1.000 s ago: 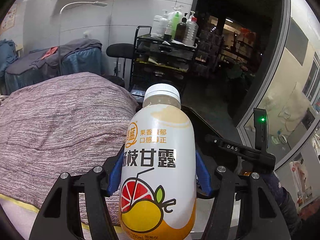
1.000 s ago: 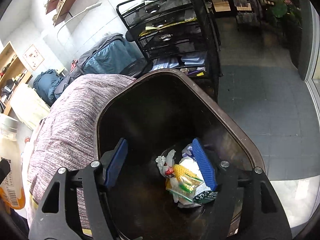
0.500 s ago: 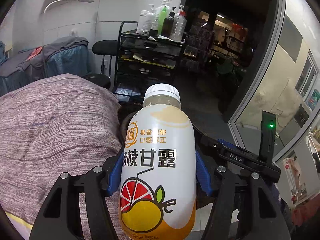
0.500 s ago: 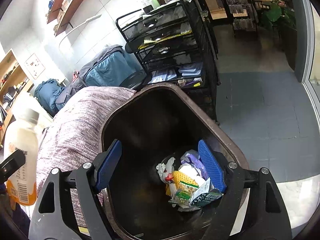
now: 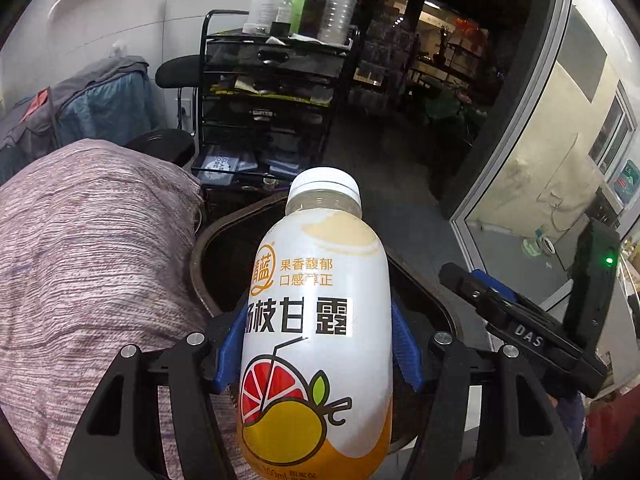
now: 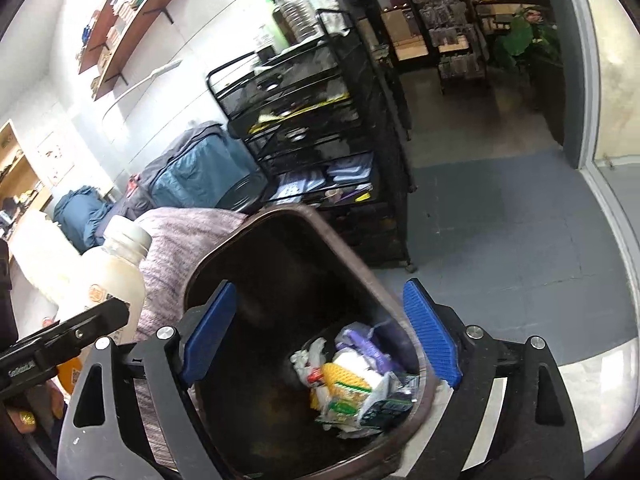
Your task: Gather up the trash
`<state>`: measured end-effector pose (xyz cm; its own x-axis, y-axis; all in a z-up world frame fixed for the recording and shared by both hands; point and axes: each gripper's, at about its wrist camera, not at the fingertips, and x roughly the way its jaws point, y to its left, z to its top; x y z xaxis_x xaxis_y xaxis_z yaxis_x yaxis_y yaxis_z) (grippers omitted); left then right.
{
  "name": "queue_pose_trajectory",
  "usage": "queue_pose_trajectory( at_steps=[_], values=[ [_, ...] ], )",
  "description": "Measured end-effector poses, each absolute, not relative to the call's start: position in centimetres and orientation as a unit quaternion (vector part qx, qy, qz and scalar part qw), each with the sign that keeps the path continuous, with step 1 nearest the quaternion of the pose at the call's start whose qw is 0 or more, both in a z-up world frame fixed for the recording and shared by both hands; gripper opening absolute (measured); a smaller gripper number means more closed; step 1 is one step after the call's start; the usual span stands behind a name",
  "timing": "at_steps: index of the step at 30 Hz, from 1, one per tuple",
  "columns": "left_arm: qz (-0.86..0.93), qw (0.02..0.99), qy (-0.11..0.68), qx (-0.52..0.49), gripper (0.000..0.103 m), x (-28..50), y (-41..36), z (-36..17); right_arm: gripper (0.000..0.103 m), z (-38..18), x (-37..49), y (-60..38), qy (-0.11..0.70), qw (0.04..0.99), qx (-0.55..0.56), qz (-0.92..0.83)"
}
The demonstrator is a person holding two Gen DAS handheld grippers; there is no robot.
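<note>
My left gripper (image 5: 318, 344) is shut on a white and orange drink bottle (image 5: 316, 320) with a white cap, held upright just short of the dark brown trash bin (image 5: 204, 248). The right wrist view shows the same bottle (image 6: 108, 276) at the left, beside the bin (image 6: 340, 252). Wrappers and crumpled trash (image 6: 352, 376) lie at the bin's bottom. My right gripper (image 6: 320, 332) hangs over the bin's mouth, its jaws opening wide with nothing between its blue pads (image 6: 430, 332).
A striped purple-grey cushion (image 5: 88, 248) presses against the bin's left side. Behind the bin stands a black wire rack (image 6: 316, 120) with bottles (image 5: 308, 4) on top. Grey floor (image 6: 500, 232) spreads to the right, bounded by a glass partition (image 5: 560, 140).
The left gripper carried the bottle rightward off the cushion toward the bin, whose rim now shows behind it. The right gripper's jaws spread wider and it drew back from the bin.
</note>
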<state>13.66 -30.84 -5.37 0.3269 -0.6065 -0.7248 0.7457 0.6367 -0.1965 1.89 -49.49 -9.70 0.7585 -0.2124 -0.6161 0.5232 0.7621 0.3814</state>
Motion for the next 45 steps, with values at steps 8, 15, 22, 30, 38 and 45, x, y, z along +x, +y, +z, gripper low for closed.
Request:
queue_pose_trajectory(
  at_steps=[8,15,22,30,38,45],
  values=[
    [-0.407,0.806,0.417,0.101,0.061,13.8,-32.7,-7.0,0.086,-9.8,0.9,-50.7,0.276,0.892,0.277,-0.227],
    [-0.399,0.805,0.422,0.119,0.061,14.0,-33.8,-7.8,0.086,-9.9,0.4,-51.4,0.274,0.889,0.279,-0.237],
    [-0.398,0.816,0.402,0.118,0.091,14.0,-33.6,-7.5,0.086,-10.0,0.2,-51.5,0.275,0.888,0.280,-0.240],
    [-0.400,0.840,0.348,0.116,0.097,12.5,-31.6,-5.1,0.086,-9.5,0.3,-51.1,0.271,0.892,0.273,-0.237],
    [-0.391,0.862,0.314,0.074,0.097,10.8,-26.6,-2.4,0.089,-8.3,1.0,-49.0,0.266,0.904,0.255,-0.218],
    [-0.355,0.892,0.271,0.064,0.097,9.3,-21.9,-0.7,0.096,-5.8,1.6,-44.5,0.239,0.934,0.189,-0.187]
  ],
)
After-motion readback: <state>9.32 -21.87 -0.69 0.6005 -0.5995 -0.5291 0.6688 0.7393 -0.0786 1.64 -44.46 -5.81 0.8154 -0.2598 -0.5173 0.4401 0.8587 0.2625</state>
